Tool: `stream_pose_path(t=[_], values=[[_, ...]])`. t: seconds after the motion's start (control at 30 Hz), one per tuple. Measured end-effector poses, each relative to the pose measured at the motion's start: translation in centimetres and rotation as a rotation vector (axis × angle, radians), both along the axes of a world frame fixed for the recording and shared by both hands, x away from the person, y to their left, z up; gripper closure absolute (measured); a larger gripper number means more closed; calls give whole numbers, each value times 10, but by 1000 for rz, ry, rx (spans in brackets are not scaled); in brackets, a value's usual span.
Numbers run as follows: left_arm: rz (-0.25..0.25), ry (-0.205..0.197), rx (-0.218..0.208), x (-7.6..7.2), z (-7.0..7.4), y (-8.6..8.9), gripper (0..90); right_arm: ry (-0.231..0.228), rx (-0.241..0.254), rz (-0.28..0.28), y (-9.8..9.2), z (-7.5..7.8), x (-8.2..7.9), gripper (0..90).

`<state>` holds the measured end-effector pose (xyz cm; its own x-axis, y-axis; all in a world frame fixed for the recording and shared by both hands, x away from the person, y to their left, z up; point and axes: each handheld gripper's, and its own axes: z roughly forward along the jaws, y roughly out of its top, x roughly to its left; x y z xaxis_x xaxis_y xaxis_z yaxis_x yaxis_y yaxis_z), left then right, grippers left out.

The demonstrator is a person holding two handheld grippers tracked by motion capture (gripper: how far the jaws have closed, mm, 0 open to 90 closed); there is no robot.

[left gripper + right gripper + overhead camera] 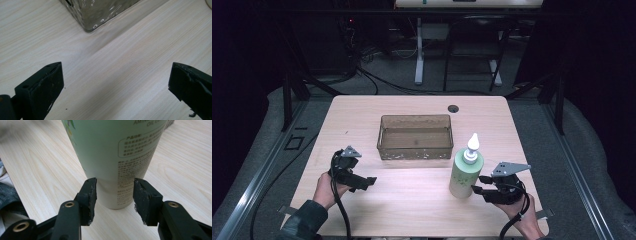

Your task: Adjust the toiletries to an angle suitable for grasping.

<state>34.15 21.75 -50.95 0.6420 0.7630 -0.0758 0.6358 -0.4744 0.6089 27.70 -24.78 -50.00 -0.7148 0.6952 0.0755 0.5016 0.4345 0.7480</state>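
Bottle [465, 175] stands upright on the bench [412, 200], just right of the tray [415, 136]. Right tongs [115, 195] are clamped low on its base for a steady lift. Left tongs [115, 85] rest apart, empty, in reserve.

Left hand-held gripper [370, 181]: black body, grey three-cornered plate on top, black cable trailing off; right hand-held gripper [477, 184]: same black build, same grey plate, black cable; jaws black, blocky, scuffed pads; brass-coloured pivot rivets on right jaw arms; dark sleeve [304, 220] on left forearm.
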Motion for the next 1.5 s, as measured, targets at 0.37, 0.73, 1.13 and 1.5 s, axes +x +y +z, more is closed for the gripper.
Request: stream_pose_path(t=[0.37, 0.73, 1.13, 1.5], values=[[-18, 0, 20, 2, 4, -4, 0, -12, -2, 31, 17, -1, 9, 578], [-33, -4, 27, 4, 9, -12, 0, -20, -4, 76, 39, -1, 12, 621], [-32, 2, 22, 8, 20, -21, 1, -27, 0, 128, 68, -2, 18, 649], [-78, -15, -8, 11, 33, -34, 1, -33, 5, 141, 84, -5, 24, 650]])
